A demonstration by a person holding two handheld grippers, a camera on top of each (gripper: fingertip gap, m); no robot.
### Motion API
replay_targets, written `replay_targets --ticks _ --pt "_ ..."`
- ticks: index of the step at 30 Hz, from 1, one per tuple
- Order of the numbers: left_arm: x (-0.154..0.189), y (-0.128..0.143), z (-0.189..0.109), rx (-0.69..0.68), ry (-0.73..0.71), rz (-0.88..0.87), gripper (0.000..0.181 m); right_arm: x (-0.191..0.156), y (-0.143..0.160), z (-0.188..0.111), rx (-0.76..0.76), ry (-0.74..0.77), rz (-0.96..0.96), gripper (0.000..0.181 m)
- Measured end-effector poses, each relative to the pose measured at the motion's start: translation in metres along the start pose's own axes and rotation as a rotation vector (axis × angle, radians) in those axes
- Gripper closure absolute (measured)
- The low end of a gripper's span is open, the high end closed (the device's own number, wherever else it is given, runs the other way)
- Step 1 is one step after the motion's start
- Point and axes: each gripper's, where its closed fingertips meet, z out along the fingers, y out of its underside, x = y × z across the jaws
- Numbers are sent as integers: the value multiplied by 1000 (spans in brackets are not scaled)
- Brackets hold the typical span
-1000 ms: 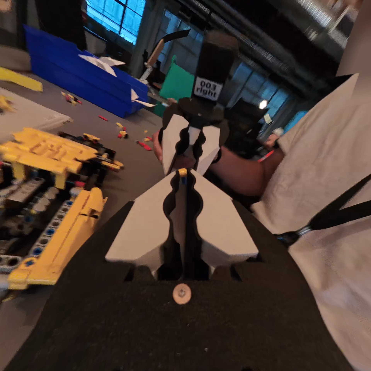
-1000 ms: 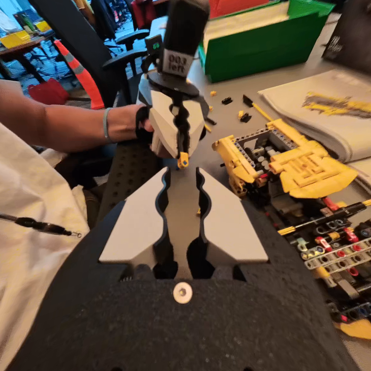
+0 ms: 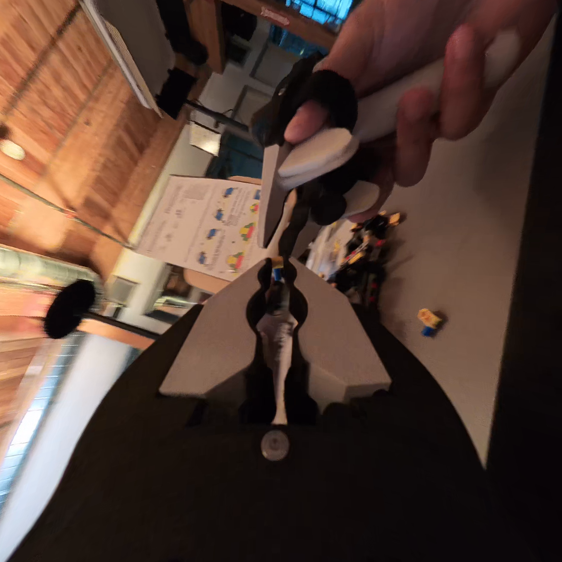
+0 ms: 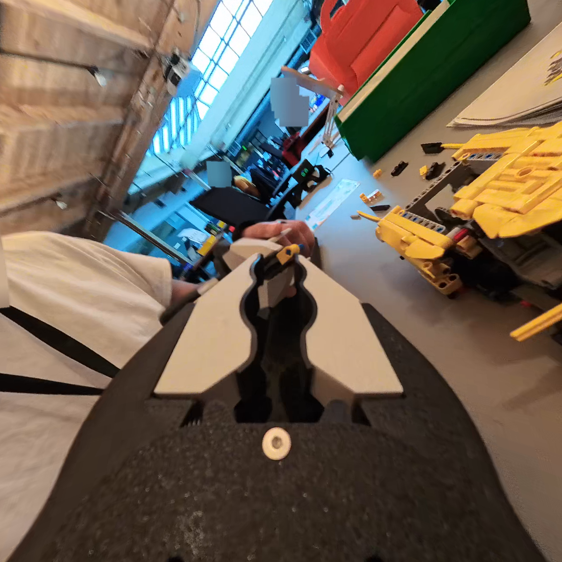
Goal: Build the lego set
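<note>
Lego connector (image 4: 288,253), yellow with a blue pin, held in the air between both tools: left gripper (image 3: 276,267) remains clamped on it, while right gripper (image 4: 278,263), spread apart a second ago, has closed around it, suggesting a handover; yellow model (image 4: 474,213) lies far right

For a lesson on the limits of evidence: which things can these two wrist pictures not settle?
- Small yellow-and-blue piece: which gripper grips it; fingertips crowd it in both views.
- Yellow model: right wrist view crops it.
- Loose piece on table: left wrist view, blurred.
</note>
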Motion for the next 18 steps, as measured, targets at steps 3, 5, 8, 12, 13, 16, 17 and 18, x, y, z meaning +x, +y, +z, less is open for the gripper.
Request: replay_targets --ticks 3,5,8,12,13,16,17,18 --pt "-5 -2 0 -53 -119 256 174 -3 -5 2 61 -76 149 170" --pt "-4 -2 1 -85 -156 384 175 0 -6 2 91 -98 223 174" --pt "0 -1 2 -103 -153 440 175 3 -4 1 103 -79 237 174" --pt "12 6 6 -133 -73 370 174 18 0 -2 64 76 141 175" --pt "16 7 7 -136 -41 317 174 21 0 -4 49 123 102 176" --pt "17 16 7 -149 16 123 156 39 3 -15 -52 331 -128 175" --pt "13 18 4 -138 28 27 155 42 5 -21 -108 395 -262 175" --pt "10 22 1 -138 50 -82 155 41 9 -24 -178 425 -425 175"
